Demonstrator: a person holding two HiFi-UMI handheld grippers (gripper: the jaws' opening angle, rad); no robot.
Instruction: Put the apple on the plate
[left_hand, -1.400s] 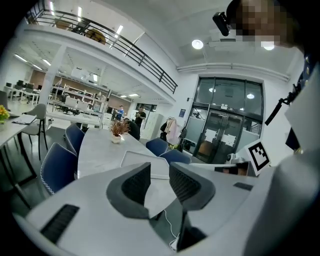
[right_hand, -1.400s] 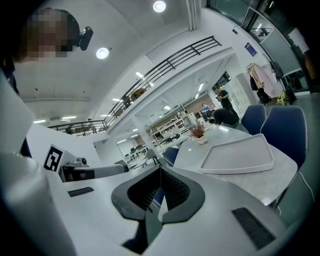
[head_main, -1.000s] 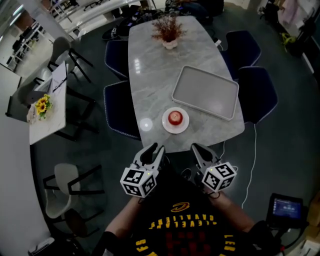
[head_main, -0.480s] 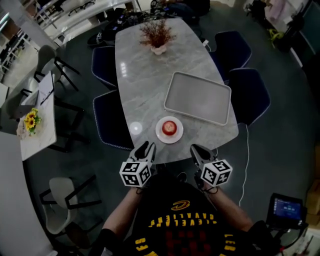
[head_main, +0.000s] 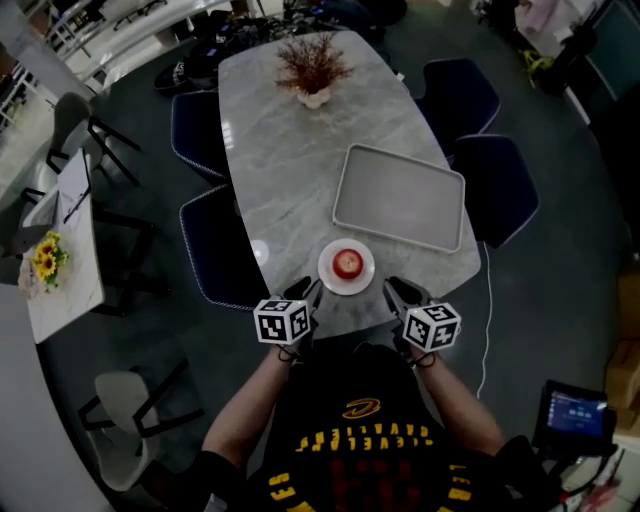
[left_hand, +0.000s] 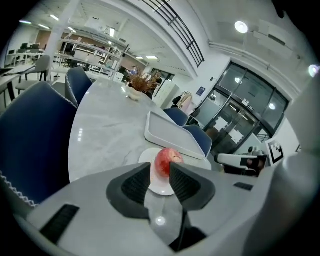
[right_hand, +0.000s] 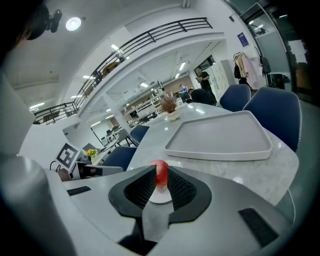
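Observation:
A red apple (head_main: 347, 263) sits upright on a small white plate (head_main: 326, 273) near the front edge of the grey marble table (head_main: 290, 170). My left gripper (head_main: 309, 291) hovers at the table's edge, just left of the plate, jaws together with only a slit and nothing held. My right gripper (head_main: 393, 289) mirrors it just right of the plate, also empty. In the left gripper view the apple (left_hand: 165, 161) shows beyond the fingertips, apart from that gripper (left_hand: 160, 171). The right gripper view shows the apple (right_hand: 161, 171) likewise beyond its gripper (right_hand: 160, 176).
A grey rectangular tray (head_main: 400, 197) lies behind the plate to the right. A vase of dried twigs (head_main: 313, 68) stands at the table's far end. Dark blue chairs (head_main: 212, 245) (head_main: 495, 185) flank the table. A side table with sunflowers (head_main: 45, 262) is far left.
Both grippers have moved forward to the table's front edge and now flank the plate. The apple and plate have stayed put.

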